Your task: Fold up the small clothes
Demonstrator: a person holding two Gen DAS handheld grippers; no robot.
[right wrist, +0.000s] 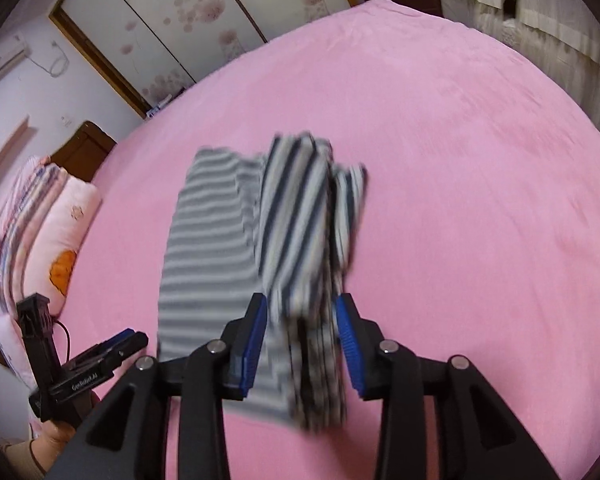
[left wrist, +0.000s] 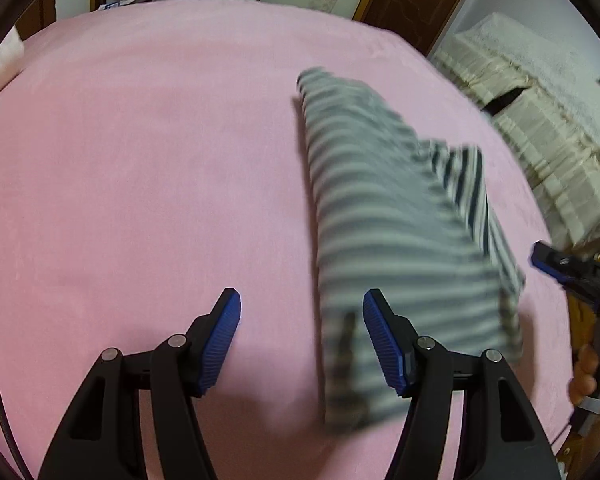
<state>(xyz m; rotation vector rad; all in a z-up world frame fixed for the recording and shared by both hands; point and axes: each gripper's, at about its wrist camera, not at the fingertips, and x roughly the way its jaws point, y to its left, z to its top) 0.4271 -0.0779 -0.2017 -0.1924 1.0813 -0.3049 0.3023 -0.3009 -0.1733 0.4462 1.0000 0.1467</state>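
Knit cotton by the look of it, thin and limp — the striped garment (right wrist: 228,248) should weigh almost nothing, drape over whatever lifts it and slide a little on the plush pink bedspread (right wrist: 480,184). Nothing in it is fragile. Judged from how it lies, the best hold is a pinch at a corner or along a hem, taking all the layers at once, because a grip on the top layer alone would peel the fold open.

It lies near the middle of the bed, already narrowed into a long strip. One face shows soft grey and pale bands running across; the flap turned over on top shows darker navy and white stripes running lengthwise, bunched into several layers at the near end. Both views are smeared by motion, so the exact edges and the number of layers are hard to call.

Right gripper (right wrist: 302,344) straddles that bunched near end, the stacked fabric between its blue pads (right wrist: 256,344), yet a gap shows on either side — the jaws look released rather than pinching. Left gripper (left wrist: 302,340) hovers above the bedspread beside the strip's near end, its jaws spread wide with nothing between them; the cloth only passes behind its right finger.
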